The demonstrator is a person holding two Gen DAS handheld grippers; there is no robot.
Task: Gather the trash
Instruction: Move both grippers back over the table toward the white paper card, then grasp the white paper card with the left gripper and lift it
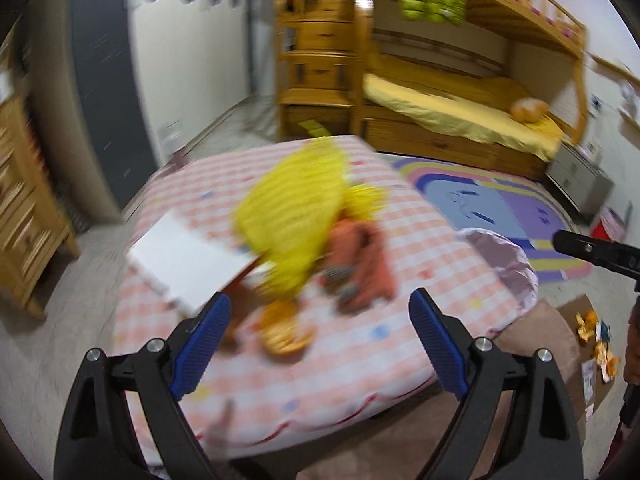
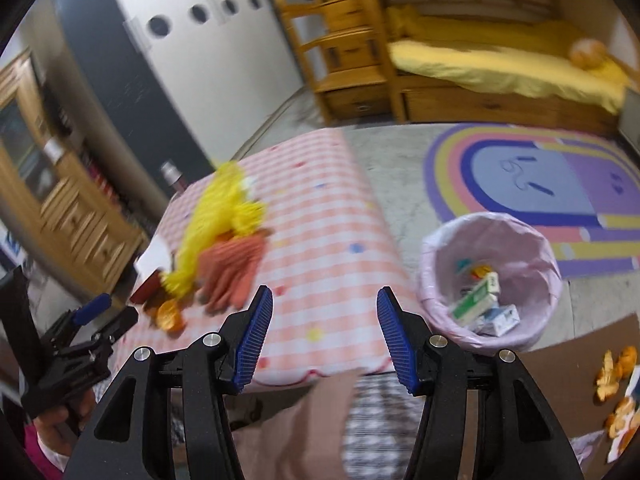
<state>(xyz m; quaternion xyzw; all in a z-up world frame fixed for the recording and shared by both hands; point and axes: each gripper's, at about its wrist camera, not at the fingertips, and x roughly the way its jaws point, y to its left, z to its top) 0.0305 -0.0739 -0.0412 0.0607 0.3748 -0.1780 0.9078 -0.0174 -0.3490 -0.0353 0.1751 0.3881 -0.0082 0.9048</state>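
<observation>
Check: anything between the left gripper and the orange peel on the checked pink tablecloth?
Nothing visible blocks it. The left gripper is open and empty, and the orange peel lies in plain sight between its fingers' lines. The yellow knitted cloth and white box lie just behind the peel, crowding it.

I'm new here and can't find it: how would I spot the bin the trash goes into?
Find the low table with the pink checked cloth. On the floor beside it, next to the rainbow rug, stands the round bin. It alone has a pale pink liner and small cartons inside.
</observation>
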